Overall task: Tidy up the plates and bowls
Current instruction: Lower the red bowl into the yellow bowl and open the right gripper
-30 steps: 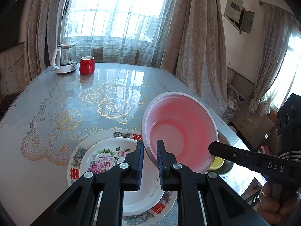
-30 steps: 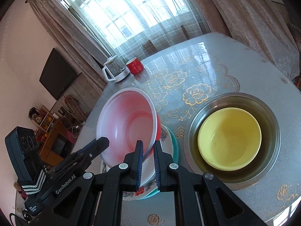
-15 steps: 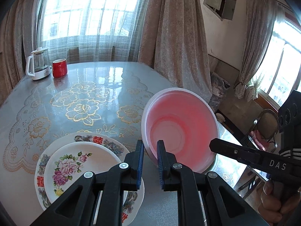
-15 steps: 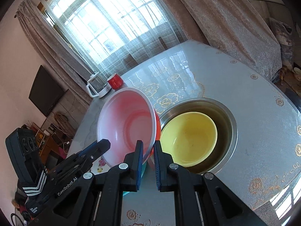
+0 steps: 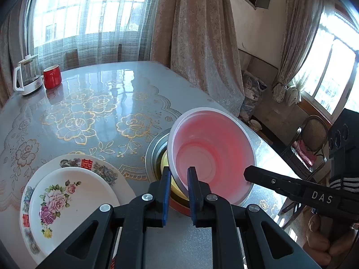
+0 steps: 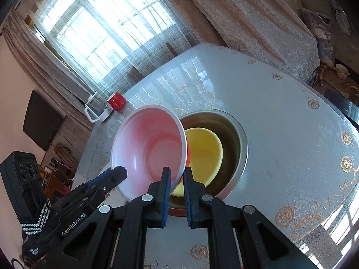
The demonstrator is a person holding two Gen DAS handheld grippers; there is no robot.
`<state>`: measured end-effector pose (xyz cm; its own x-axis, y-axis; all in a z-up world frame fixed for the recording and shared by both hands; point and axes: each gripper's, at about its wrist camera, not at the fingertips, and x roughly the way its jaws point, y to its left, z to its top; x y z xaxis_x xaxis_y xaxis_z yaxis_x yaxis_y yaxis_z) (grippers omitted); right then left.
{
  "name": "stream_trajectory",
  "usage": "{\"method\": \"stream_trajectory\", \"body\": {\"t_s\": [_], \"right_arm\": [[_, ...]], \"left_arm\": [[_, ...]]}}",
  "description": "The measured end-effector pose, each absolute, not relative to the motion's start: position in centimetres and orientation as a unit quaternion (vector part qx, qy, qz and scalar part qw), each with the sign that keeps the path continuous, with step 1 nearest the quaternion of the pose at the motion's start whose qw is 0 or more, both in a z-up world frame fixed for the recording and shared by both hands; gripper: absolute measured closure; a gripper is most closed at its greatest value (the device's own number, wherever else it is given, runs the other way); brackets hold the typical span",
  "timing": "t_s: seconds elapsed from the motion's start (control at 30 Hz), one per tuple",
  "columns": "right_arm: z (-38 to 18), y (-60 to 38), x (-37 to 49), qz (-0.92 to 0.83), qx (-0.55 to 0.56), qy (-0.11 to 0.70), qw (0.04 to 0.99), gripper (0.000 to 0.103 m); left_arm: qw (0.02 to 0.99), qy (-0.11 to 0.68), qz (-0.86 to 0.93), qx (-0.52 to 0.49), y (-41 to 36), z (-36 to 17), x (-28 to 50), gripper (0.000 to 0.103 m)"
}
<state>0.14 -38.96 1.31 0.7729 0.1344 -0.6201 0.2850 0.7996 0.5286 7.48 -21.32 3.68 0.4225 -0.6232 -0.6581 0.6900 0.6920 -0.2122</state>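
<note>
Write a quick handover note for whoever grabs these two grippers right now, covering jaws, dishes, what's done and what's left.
Left gripper: jaws shut on the near rim of the pink bowl.
Right gripper: jaws shut on the same bowl's rim, opposite side; the bowl hangs tilted between both.
Position: the pink bowl is in the air over the yellow bowl, which sits inside the steel basin.
Done: two floral plates are stacked on the table, smaller on larger.
Left: probably lower the pink bowl level into the yellow one, then open both jaws.
Untouched: the red mug and kettle at the far edge.
</note>
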Motion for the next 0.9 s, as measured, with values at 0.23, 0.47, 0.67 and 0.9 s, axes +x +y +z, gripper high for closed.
{"method": "stream_trajectory", "body": {"t_s": [0.23, 0.47, 0.67, 0.9], "right_arm": [[0.0, -39.6, 0.4, -0.049, 0.326, 0.35, 0.877, 0.089], [-0.5, -40.0, 0.6, -0.056, 0.33, 0.359, 0.871, 0.089], [-0.7, -40.2, 0.8, -0.058, 0.33, 0.362, 0.87, 0.089], [-0.8, -40.3, 0.9, -0.066, 0.326, 0.365, 0.87, 0.086]], "left_arm": [[0.831, 0.394, -0.39, 0.049, -22.2, 2.5, 8.2, 0.089], [0.826, 0.402, -0.393, 0.052, -22.7, 1.9, 8.5, 0.089], [0.821, 0.41, -0.393, 0.05, -22.8, 1.7, 8.8, 0.089], [0.818, 0.418, -0.392, 0.043, -22.5, 1.5, 9.0, 0.089]]}}
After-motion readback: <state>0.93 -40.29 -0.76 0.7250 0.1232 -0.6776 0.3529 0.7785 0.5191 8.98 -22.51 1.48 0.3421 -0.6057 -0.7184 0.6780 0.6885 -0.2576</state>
